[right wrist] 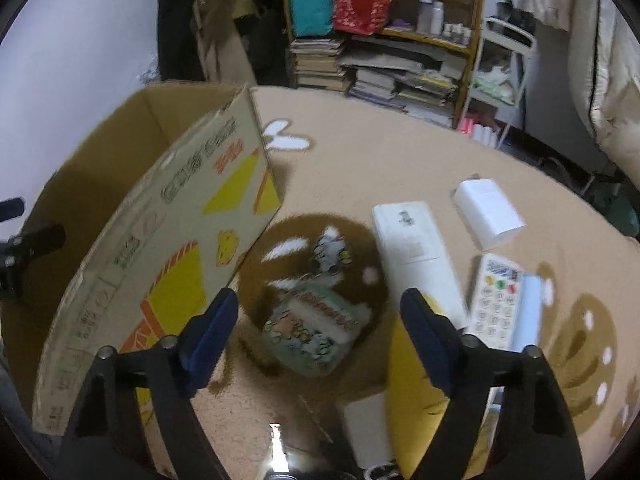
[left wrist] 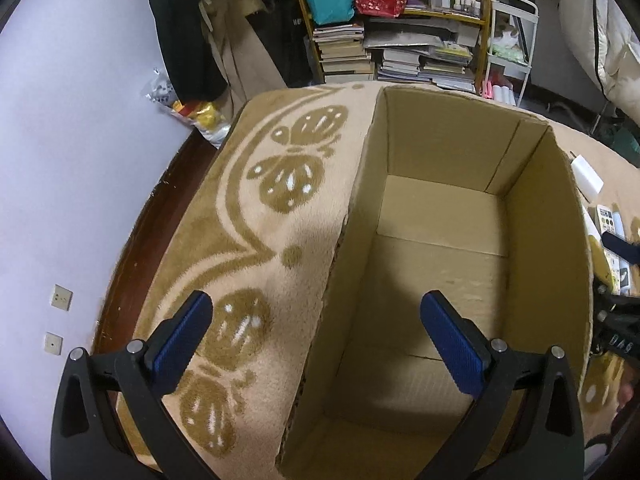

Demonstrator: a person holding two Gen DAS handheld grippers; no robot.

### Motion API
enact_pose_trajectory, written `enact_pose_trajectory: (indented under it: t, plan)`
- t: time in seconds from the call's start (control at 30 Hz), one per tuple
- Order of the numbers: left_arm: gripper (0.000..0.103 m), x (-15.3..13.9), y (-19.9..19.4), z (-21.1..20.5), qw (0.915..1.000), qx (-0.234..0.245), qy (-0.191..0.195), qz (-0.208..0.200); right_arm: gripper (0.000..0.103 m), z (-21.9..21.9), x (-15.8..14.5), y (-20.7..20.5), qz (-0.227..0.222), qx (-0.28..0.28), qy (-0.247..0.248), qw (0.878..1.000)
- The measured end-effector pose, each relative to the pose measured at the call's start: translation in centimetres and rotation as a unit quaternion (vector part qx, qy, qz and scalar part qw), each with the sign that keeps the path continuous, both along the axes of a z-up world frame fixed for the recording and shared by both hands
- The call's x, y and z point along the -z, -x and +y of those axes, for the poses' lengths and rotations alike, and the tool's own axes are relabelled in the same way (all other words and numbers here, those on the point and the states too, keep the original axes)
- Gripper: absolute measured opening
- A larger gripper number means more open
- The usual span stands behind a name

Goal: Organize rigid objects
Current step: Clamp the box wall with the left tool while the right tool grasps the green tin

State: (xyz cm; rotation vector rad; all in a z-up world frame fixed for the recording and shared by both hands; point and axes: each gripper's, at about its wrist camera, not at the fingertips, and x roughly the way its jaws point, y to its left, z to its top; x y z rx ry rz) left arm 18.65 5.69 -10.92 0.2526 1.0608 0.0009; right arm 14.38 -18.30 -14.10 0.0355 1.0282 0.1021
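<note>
The left claw hangs released, astride the near-left wall of the cardboard box, nothing between its pads. The box interior shows no contents: nothing is stowed yet. Right of the box, on the patterned blanket, lie the cartoon tin, the long white remote, the white block and the keypad remote. The right claw hangs released above the tin, gripping nothing. All sorting remains.

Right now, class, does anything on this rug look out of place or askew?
Yes: several small things, such as the printed tin and remote, lie scattered at odd angles beside the empty cardboard box, none packed yet.
</note>
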Motion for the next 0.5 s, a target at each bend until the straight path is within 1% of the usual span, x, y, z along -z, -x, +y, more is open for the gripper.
enact_pose_trajectory:
  t: [0.07, 0.13, 0.2, 0.23, 0.3, 0.33, 0.37, 0.4, 0.47, 0.5]
  plan:
    - [0.09, 0.8, -0.5, 0.2, 0.9999, -0.007, -0.003, 0.013, 0.081, 0.4, 0.7, 0.0, 0.005, -0.005, -0.01, 1.0]
    - [0.088, 1.4, -0.8, 0.6, 0.9995, -0.014, 0.002, 0.029, 0.081, 0.9, 1.2, -0.1, 0.01, -0.013, -0.009, 1.0]
    - [0.083, 1.8, -1.0, 0.8, 0.999, -0.018, 0.007, 0.041, 0.081, 1.3, 1.5, -0.3, 0.015, -0.019, -0.005, 1.0]
    - [0.08, 2.0, -1.1, 0.9, 0.9988, -0.021, 0.004, 0.044, 0.081, 1.4, 1.8, -0.5, 0.019, -0.02, -0.004, 1.0]
    - [0.075, 2.5, -1.2, 0.9, 0.9984, -0.025, -0.013, 0.049, 0.081, 1.4, 1.9, -0.7, 0.019, -0.019, -0.001, 1.0]
    - [0.071, 2.8, -1.3, 0.9, 0.998, -0.025, -0.025, 0.053, 0.081, 1.5, 2.0, -0.7, 0.02, -0.019, 0.0, 1.0]
    - [0.065, 3.1, -1.3, 0.9, 0.9976, -0.025, -0.032, 0.056, 0.081, 1.5, 2.0, -0.9, 0.021, -0.021, 0.0, 1.0]
    - [0.063, 3.4, -1.3, 0.9, 0.9973, -0.025, -0.032, 0.061, 0.081, 1.5, 2.0, -1.0, 0.021, -0.023, 0.001, 1.0]
    - [0.051, 3.7, -1.4, 1.0, 0.9971, -0.022, -0.024, 0.069, 0.081, 1.5, 2.0, -1.2, 0.027, -0.024, 0.008, 0.999]
    - [0.048, 3.8, -1.3, 0.9, 0.997, -0.018, -0.021, 0.073, 0.081, 1.5, 2.1, -1.3, 0.032, -0.019, 0.013, 0.999]
